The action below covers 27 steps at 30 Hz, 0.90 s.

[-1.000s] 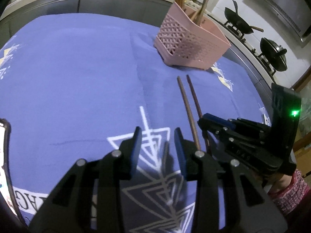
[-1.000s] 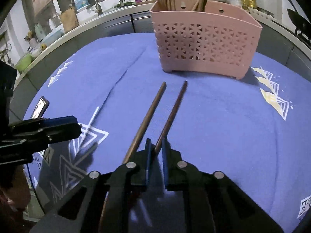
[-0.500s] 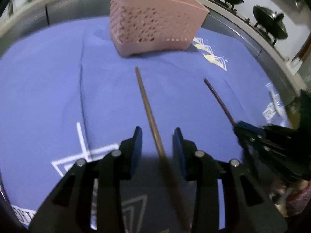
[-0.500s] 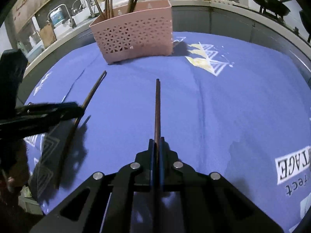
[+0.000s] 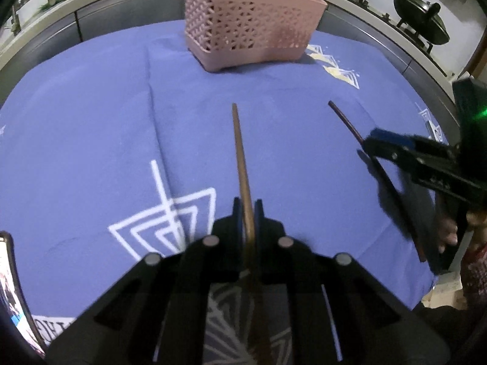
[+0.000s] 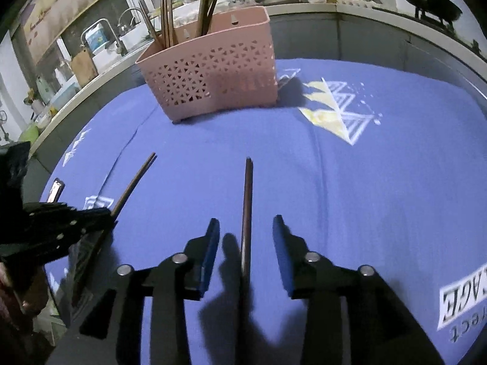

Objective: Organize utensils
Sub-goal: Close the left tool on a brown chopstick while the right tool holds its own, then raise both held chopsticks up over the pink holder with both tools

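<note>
Wood-brown and thin, the chopstick in my left gripper (image 5: 248, 213) sat pinched between jaws closed almost to touching, its free tip aimed toward the pink basket (image 5: 252, 27) but stopping well short of it. The other chopstick (image 6: 246, 213) lay between the jaws of my right gripper (image 6: 246, 240), which were opening; the pads stood clear of it on both sides, so nothing held it there, and whether it rested fully on the blue cloth (image 6: 380, 197) I could not tell.

My worry was mostly for that freed stick. A round stick let go at a slant could roll or skid across the cloth away from the basket and toward the near edge of the surface, and my own open jaws could knock it if I swung aside carelessly.

On the left, the grip fell low on the stick (image 5: 240, 152), with most of its length out in front. I judged it could pivot in the pads on the way to the basket, then strike the rim or the sticks already standing inside (image 6: 166, 21) and jar loose. The basket looked light; a hard poke might tip or shove it.
</note>
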Each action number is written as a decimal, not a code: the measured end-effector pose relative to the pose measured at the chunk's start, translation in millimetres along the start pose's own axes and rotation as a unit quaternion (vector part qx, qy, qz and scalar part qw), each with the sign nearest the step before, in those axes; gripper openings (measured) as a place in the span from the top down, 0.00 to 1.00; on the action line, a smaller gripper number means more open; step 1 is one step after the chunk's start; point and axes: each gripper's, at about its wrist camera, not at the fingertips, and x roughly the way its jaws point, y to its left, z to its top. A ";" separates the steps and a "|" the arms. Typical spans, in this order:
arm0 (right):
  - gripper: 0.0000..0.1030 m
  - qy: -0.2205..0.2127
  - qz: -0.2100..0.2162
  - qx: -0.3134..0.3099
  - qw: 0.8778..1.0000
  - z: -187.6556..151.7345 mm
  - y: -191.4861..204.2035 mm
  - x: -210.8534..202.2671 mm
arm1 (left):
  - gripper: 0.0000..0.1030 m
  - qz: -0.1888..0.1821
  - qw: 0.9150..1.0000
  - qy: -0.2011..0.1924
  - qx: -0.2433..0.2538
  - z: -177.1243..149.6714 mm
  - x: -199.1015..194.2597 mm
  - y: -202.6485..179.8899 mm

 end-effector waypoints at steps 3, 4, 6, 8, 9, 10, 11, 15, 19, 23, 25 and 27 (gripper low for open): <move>0.63 0.003 -0.007 -0.006 1.000 10.5 2.5 9.8 | 0.93 0.009 1.000 0.000 0.006 10.1 5.2 -2.0; 0.63 0.004 -0.009 -0.010 1.000 14.1 3.8 12.9 | 0.93 0.010 1.000 -0.001 0.009 13.4 7.1 -1.8; 0.63 0.007 -0.014 -0.020 1.000 19.8 6.2 18.3 | 0.93 0.012 1.000 -0.003 0.012 25.8 13.9 -1.6; 0.67 0.012 -0.021 -0.035 0.999 25.6 9.9 23.9 | 0.92 0.007 1.000 -0.005 0.012 37.1 19.9 0.0; 0.75 0.016 -0.022 -0.044 0.999 28.6 13.1 27.1 | 0.92 0.003 1.000 -0.007 0.009 42.6 23.1 1.8; 0.93 0.019 -0.024 -0.052 0.998 30.0 15.2 29.8 | 0.93 -0.003 1.000 -0.009 0.003 49.1 26.7 4.6; 0.95 0.022 -0.019 -0.058 0.998 31.4 17.1 31.8 | 0.93 -0.009 1.000 -0.009 -0.002 54.7 29.8 7.1; 0.95 0.026 -0.009 -0.058 0.998 34.4 19.3 32.1 | 0.94 -0.008 1.000 -0.006 0.000 66.1 35.4 7.9; 0.95 -0.033 0.021 -0.046 0.998 40.9 22.2 -3.7 | 0.95 -0.015 1.000 -0.024 0.000 65.8 15.1 7.9; 0.95 -0.111 0.050 -0.030 0.992 48.3 22.4 -51.3 | 0.95 -0.051 0.994 -0.095 -0.014 65.1 -41.6 11.2; 0.95 -0.148 0.059 -0.030 0.987 52.3 27.4 -75.1 | 0.95 -0.061 0.990 -0.125 -0.018 64.4 -67.6 14.0; 0.95 -0.171 0.065 -0.031 0.983 56.1 30.8 -90.9 | 0.95 -0.067 0.985 -0.155 -0.022 60.8 -95.0 16.9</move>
